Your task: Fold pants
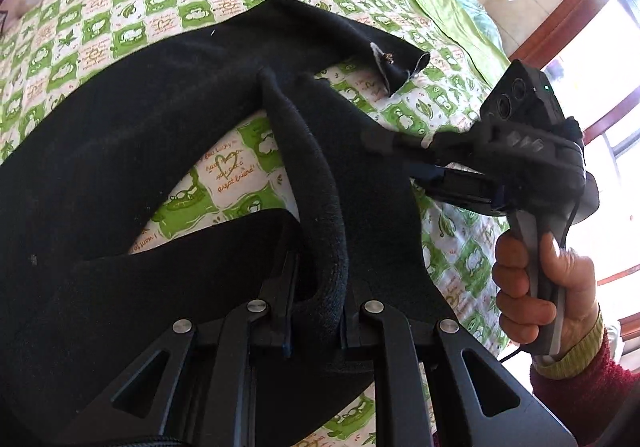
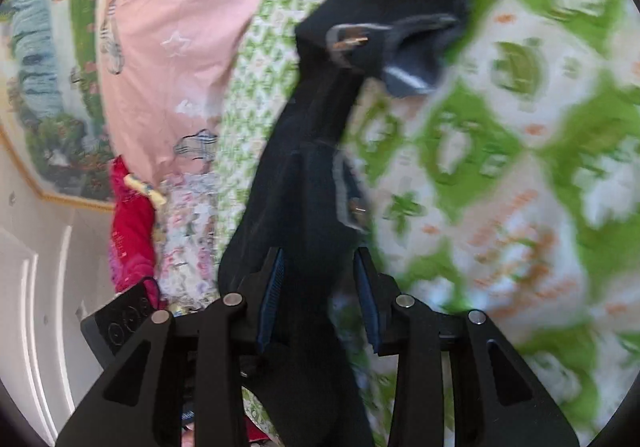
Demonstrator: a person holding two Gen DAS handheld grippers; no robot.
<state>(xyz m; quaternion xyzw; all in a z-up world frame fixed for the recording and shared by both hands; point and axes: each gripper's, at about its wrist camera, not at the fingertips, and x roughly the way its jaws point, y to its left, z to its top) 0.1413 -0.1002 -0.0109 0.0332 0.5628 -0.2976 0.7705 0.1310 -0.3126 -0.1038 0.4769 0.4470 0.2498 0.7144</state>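
Black pants (image 1: 132, 151) lie spread and partly lifted over a green-and-white patterned bedsheet (image 1: 132, 7). My left gripper (image 1: 318, 279) is shut on a thick rolled edge of the pants, near the waistband. My right gripper (image 1: 404, 151) shows in the left wrist view, held in a hand at the right, its fingers pinching the pants' fabric. In the right wrist view my right gripper (image 2: 320, 279) is shut on a bunched fold of the black pants (image 2: 312, 183), which hang toward an open end with a metal clasp (image 2: 352, 41). The view is motion-blurred.
A pink quilt (image 2: 172, 27) lies along the far side of the bed. A red garment (image 2: 132, 231) and flowered cloth sit by the wall. A window with a wooden frame (image 1: 592, 59) is at the right.
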